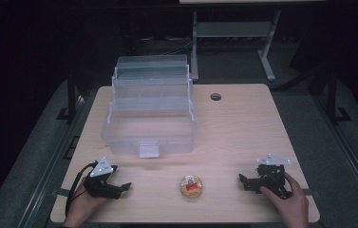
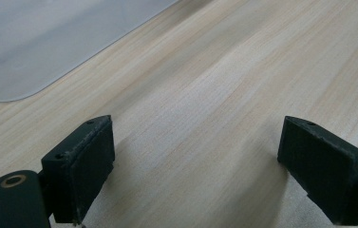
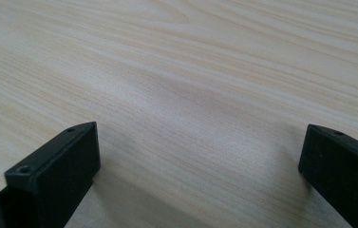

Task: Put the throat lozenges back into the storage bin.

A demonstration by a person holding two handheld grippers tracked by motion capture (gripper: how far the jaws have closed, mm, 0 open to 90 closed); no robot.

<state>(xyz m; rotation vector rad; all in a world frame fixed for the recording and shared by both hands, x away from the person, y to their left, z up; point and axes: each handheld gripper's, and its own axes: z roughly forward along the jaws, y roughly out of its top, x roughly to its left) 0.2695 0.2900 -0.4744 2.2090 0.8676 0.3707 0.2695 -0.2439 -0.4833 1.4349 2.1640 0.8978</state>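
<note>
A clear plastic storage box [image 1: 150,114] with stepped, folded-out tiers stands on the left-middle of the wooden table [image 1: 243,128]. A small round tin [image 1: 191,186] with a red and yellow label lies near the front edge, between my two grippers. My left gripper [image 1: 122,187] rests on the table at the front left, held by a hand, jaws wide apart with bare wood between them [image 2: 195,156]. My right gripper [image 1: 243,180] rests at the front right, also open, bare wood between its jaws [image 3: 200,161]. A corner of the box [image 2: 39,42] shows in the left gripper view.
A round cable hole [image 1: 215,97] sits in the table at the back, right of the box. Beyond the table stands a grey-legged desk frame [image 1: 233,33] on a dark floor. Bare wood lies right of the box.
</note>
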